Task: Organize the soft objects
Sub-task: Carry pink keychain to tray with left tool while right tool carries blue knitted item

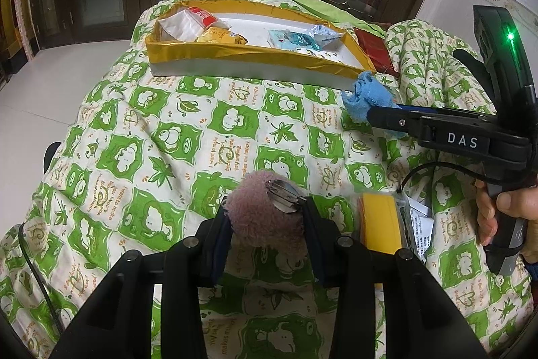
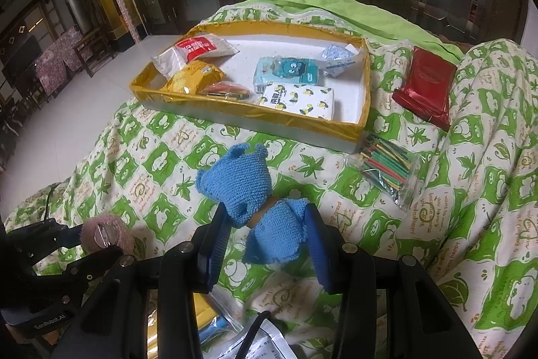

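Observation:
A pink fuzzy hair clip [image 1: 265, 217] with a metal clasp on top sits between the pads of my left gripper [image 1: 265, 207], which is shut on it just above the green patterned quilt. My right gripper [image 2: 265, 214] is shut on a blue knitted cloth [image 2: 238, 184] tied with a tan band, held above the quilt in front of the tray. In the left wrist view the right gripper [image 1: 373, 115] holds the blue cloth [image 1: 364, 98] beside the near right corner of the gold-rimmed tray [image 1: 235, 56]. The right wrist view shows the left gripper [image 2: 84, 241] with the pink clip [image 2: 117, 231] at lower left.
The tray [image 2: 248, 113] holds tissue packs, a yellow packet and a white bag. A red packet [image 2: 425, 86] and a bag of coloured sticks [image 2: 386, 170] lie to its right. A yellow item [image 1: 380, 224] and papers lie near me. A person's hand [image 1: 504, 207] grips the right handle. The quilt drops off to white floor at left.

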{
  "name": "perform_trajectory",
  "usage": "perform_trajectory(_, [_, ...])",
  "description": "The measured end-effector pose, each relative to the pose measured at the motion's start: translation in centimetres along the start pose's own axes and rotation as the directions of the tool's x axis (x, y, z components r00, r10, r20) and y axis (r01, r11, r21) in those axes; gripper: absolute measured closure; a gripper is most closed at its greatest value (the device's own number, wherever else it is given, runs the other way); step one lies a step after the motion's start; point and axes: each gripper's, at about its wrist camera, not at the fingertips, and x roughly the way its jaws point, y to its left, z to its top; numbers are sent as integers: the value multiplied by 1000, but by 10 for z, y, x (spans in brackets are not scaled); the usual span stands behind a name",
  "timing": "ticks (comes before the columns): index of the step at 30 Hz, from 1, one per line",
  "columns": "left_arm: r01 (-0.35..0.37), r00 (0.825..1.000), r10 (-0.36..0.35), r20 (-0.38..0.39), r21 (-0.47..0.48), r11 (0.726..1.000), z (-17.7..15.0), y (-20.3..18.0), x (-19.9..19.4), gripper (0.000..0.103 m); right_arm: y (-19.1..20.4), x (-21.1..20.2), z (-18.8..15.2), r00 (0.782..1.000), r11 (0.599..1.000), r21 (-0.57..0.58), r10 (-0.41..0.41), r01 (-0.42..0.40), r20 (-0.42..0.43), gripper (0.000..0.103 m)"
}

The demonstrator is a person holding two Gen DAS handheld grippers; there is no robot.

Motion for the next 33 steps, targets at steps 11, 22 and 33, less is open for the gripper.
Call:
perform_trajectory(11, [-12,1000,11,22,18,1000,20,-5,-2,64,-22,-8,5,998,991,117,58,-61,31,55])
perform_trajectory(22, [-50,998,47,44,61,997,51,-12,2,64,-28,-8,8,998,988,143,62,-66,33,55])
perform_trajectory(33, [-69,997,65,36,97,993,58,-14,12,64,-39,-10,18,997,982,173,73,-76,25,55])
